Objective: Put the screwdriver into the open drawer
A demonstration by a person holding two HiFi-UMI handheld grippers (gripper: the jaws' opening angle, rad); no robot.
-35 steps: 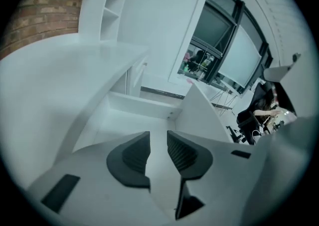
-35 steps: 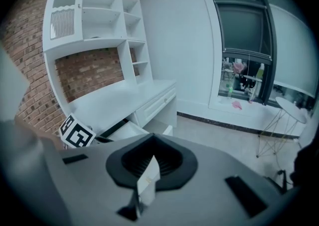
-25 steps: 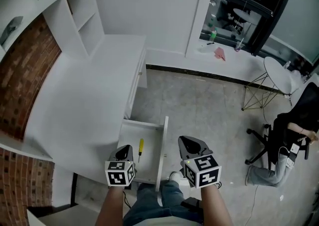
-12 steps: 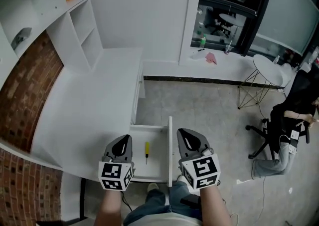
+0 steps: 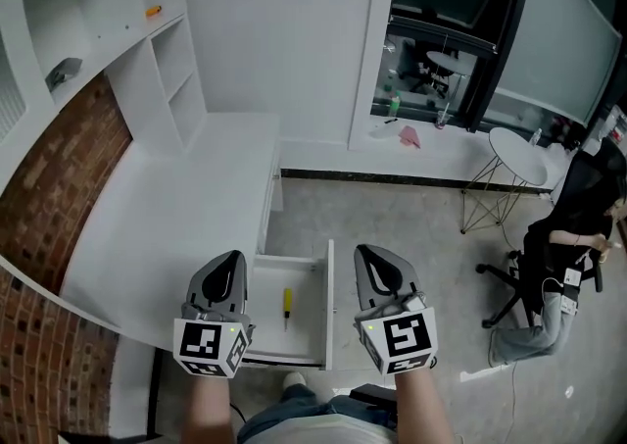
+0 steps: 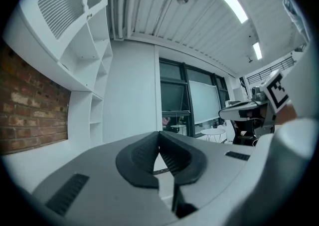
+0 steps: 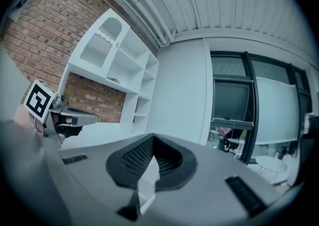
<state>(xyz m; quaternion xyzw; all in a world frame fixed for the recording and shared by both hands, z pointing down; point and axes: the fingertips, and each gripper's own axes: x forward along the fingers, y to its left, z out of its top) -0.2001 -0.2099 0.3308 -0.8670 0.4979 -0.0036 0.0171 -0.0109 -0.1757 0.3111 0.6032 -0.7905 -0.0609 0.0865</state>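
Note:
In the head view a screwdriver (image 5: 286, 303) with a yellow handle lies inside the open white drawer (image 5: 263, 320), lengthwise near its middle. My left gripper (image 5: 233, 258) hovers over the drawer's left edge, pointing level, its jaws closed with nothing between them. My right gripper (image 5: 367, 252) hangs just right of the drawer's side wall, likewise shut and empty. In the left gripper view the left gripper (image 6: 159, 134) shows its pads meeting at the tip. In the right gripper view the right gripper (image 7: 153, 137) looks the same.
The drawer pulls out of a white desk (image 5: 167, 217) with open shelves (image 5: 147, 50) against a brick wall (image 5: 54, 192). A person sits on an office chair (image 5: 563, 266) at the right. A small round table (image 5: 517, 156) stands by the window.
Both grippers have risen and levelled out, now higher above the drawer. The screwdriver stays lying in the drawer.

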